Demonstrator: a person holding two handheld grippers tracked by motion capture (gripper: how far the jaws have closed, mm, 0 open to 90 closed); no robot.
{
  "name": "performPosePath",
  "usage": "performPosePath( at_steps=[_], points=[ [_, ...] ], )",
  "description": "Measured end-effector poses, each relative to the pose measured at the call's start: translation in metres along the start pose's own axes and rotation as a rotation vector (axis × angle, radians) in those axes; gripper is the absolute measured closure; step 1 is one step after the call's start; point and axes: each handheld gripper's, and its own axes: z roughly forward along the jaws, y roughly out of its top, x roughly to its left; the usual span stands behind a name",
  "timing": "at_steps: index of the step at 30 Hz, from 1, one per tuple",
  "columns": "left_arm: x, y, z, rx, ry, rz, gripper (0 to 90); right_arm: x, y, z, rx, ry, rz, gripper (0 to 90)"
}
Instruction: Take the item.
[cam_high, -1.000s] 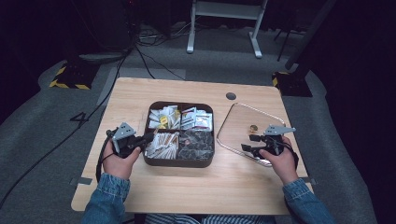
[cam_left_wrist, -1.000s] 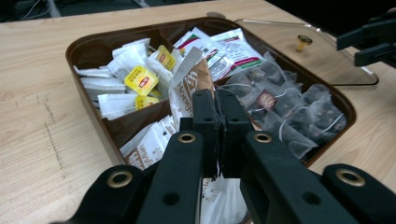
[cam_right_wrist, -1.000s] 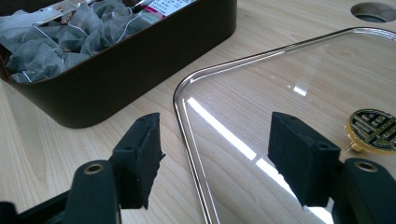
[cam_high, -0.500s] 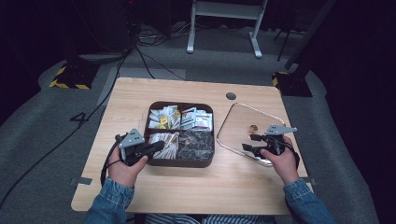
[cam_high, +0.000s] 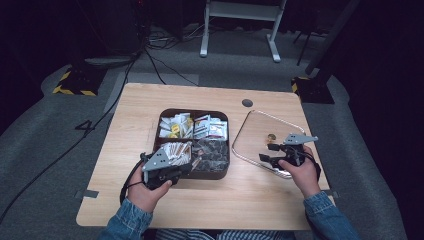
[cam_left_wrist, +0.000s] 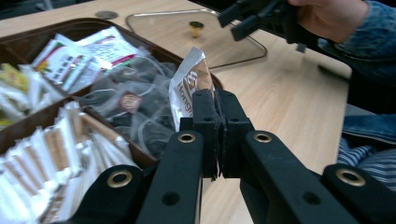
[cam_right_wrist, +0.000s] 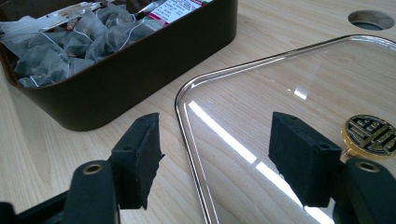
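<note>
A dark brown tray (cam_high: 220, 174) with four compartments stands mid-table, filled with sachets, sticks and tea bags. My left gripper (cam_high: 192, 166) is at the tray's near edge, shut on a small brown-and-white sachet (cam_left_wrist: 189, 81) that stands upright above the tea-bag compartment (cam_left_wrist: 135, 112). The left gripper (cam_left_wrist: 217, 100) pinches the sachet's lower edge. To the right, my right gripper (cam_high: 267, 152) is open over the near-left rim of a flat glass lid (cam_high: 260, 131). In the right gripper view, that gripper (cam_right_wrist: 219, 158) straddles the lid's metal rim (cam_right_wrist: 187, 121), and its pads (cam_right_wrist: 140, 154) hold nothing.
The glass lid carries a gold knob (cam_right_wrist: 371, 133) near its middle. The tray's dark wall (cam_right_wrist: 140, 88) lies just left of the lid. A round cable hole (cam_high: 247, 102) sits at the table's far side. Bare wood (cam_high: 225, 200) runs along the near edge.
My left gripper has moved right along the tray's near side and slightly toward the person. The right gripper has stayed over the lid's rim.
</note>
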Motion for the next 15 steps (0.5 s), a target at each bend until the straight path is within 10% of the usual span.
performPosePath(
  at_steps=[15],
  points=[
    [-0.013, -0.006, 0.023, 0.048, -0.115, 0.033, 87.9, -0.001, -0.001, 0.000, -0.001, 0.004, 0.006, 34.4]
  ],
)
